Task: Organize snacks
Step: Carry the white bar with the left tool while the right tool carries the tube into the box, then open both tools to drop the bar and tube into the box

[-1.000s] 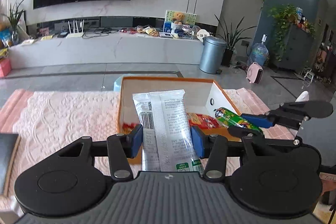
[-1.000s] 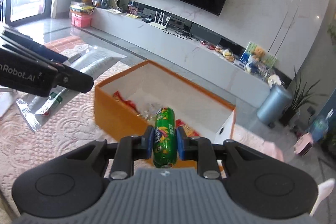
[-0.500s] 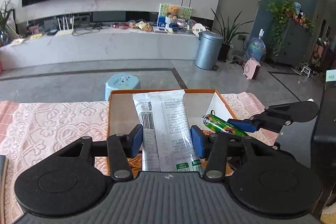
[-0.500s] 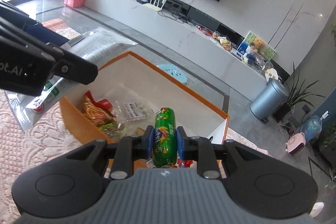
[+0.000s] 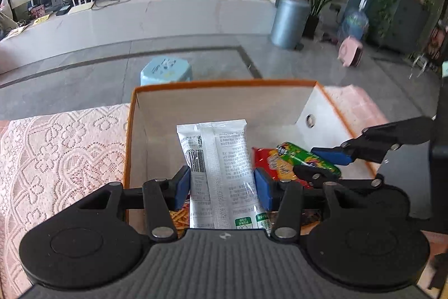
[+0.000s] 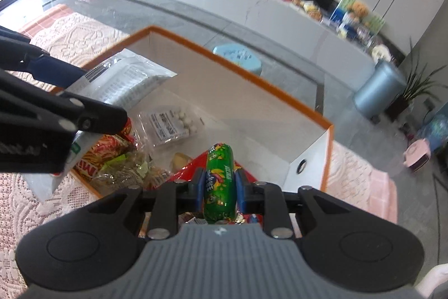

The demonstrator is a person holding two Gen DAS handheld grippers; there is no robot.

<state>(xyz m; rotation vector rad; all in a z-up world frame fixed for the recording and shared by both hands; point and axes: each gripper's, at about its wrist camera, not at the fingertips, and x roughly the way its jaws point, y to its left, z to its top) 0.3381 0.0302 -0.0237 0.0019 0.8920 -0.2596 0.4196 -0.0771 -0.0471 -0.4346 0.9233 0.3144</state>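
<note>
Left wrist view is showing both loads now hanging over the orange box (image 5: 224, 83), no longer short of it: the left gripper (image 5: 222, 188) clamping the white packet (image 5: 221, 167), the right gripper (image 6: 218, 188) pinching the green sausage snack (image 6: 218, 181), so release looks near.

A white snack packet (image 5: 221, 173) with a barcode and fine print is held lengthwise over the left part of the orange-rimmed, white-lined box (image 5: 224, 102). A glossy green sausage-shaped snack (image 6: 219, 181) is held over the box's right side. In the box lie red-and-yellow snack bags (image 6: 106, 153) and a clear pack of white balls (image 6: 170, 125).
</note>
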